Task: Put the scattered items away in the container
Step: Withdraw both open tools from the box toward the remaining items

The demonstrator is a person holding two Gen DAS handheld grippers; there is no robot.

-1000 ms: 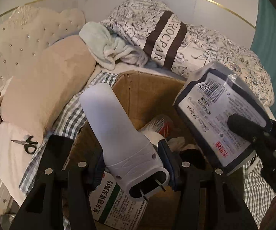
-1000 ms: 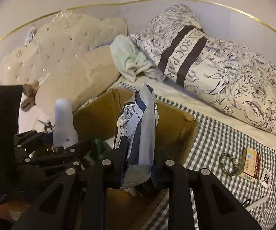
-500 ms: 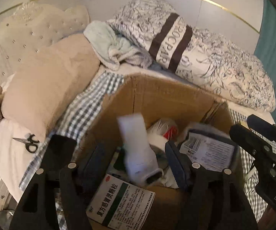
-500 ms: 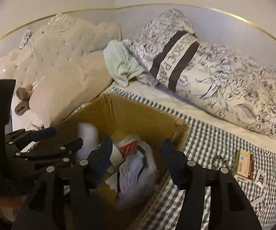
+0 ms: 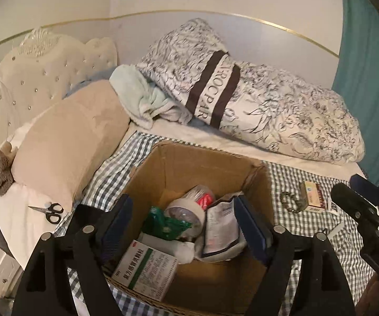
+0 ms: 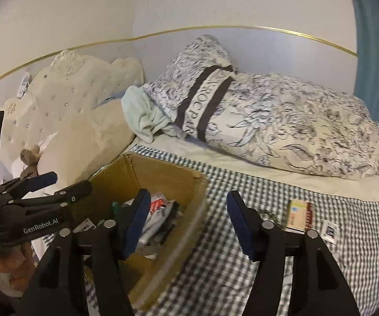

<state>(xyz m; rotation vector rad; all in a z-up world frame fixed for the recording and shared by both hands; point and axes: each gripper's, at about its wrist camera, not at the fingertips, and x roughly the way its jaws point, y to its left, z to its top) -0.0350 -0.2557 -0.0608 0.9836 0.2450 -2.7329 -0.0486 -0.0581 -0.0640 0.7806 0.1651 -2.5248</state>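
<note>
From the left wrist, the left gripper [image 5: 182,226] hangs over the cardboard box [image 5: 189,163], jaws wide and holding nothing. Between them lie a tape roll [image 5: 186,208], a grey pouch [image 5: 221,231] and a medicine carton [image 5: 147,268] (nearest the camera). From the right wrist, the right gripper [image 6: 189,223] also stands wide and bare, the box [image 6: 168,181] at its left jaw. A small packet [image 6: 299,217] and a sachet [image 6: 330,230] lie on the checked blanket [image 6: 255,184] beyond its right jaw.
</note>
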